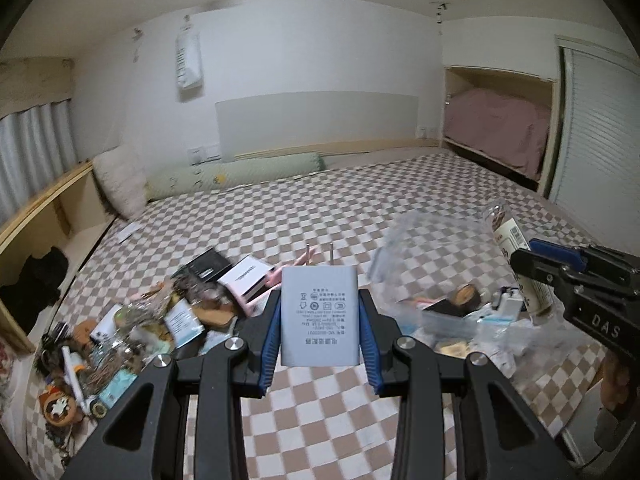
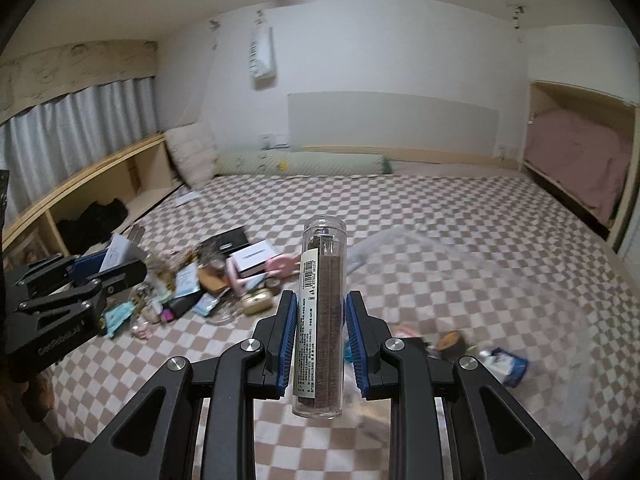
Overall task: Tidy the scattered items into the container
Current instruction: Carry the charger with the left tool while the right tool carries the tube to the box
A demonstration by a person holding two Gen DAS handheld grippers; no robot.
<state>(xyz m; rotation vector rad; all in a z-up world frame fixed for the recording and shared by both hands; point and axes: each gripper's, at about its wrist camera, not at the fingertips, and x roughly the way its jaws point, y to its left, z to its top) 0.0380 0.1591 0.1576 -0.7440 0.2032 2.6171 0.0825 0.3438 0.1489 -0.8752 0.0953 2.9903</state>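
Clamped between our left gripper's [image 1: 319, 322] blue pads sat a white charger [image 1: 319, 316], prongs forward; our right gripper [image 2: 318, 334] pinched a clear tube [image 2: 320, 320] with a barcode label. Both were lifted off the checkered bed [image 1: 320, 216]. We judged the task early: a big clutter pile [image 1: 132, 332] remained, the clear container [image 1: 440, 308] barely filled. Charger print was unreadable; "DAS" showed on our right gripper.

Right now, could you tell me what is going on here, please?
A person is tidying clutter off a checkered bed. The left tongs grip a white power adapter, prongs pointing away. The right tongs hold a clear labelled tube. Both are lifted above the bed, and a pile of small items is left there.
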